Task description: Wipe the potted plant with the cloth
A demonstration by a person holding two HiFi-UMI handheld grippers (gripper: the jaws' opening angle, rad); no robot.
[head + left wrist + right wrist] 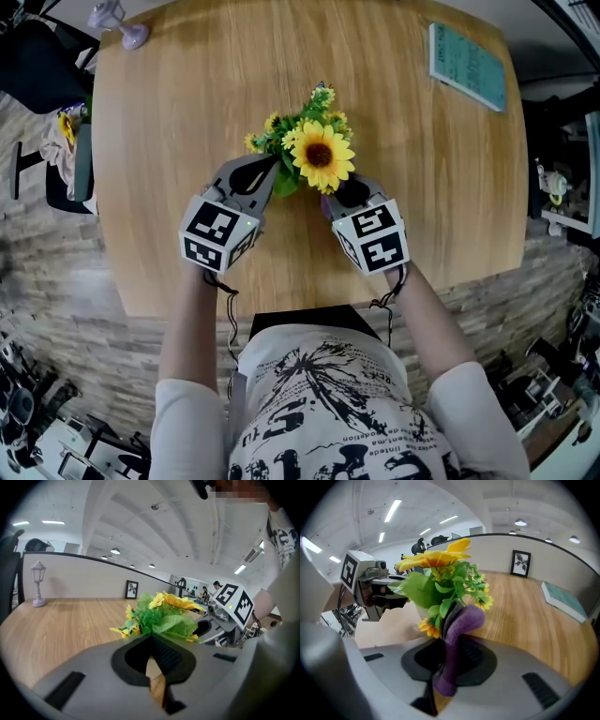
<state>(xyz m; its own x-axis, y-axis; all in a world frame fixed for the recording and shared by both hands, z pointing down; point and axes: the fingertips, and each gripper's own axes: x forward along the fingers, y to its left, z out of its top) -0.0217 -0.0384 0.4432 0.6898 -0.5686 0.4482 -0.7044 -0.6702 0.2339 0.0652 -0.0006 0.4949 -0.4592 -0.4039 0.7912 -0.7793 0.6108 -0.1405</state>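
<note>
In the head view, the potted plant [309,150] is standing near the middle of the wooden table [169,141], its big sunflower facing up. The left gripper [270,171] is reaching in from the plant's left, with its tips at the leaves. The right gripper [347,195] is coming in from the right, its tips tucked just under the sunflower. A teal book [466,66] is lying well apart, near the table's far right edge.

In the left gripper view, the left gripper [151,638] is keeping its jaws pressed together, with nothing showing between them. The plant's [161,616] green leaves are sitting right at the jaw tips. The right gripper [220,620] is showing just beyond the plant.

In the right gripper view, the right gripper [447,620] is pinching a purple cloth [457,639]. The cloth's upper end is bulging past the tips and touching the plant's [440,583] lower stems and small yellow flowers.
</note>
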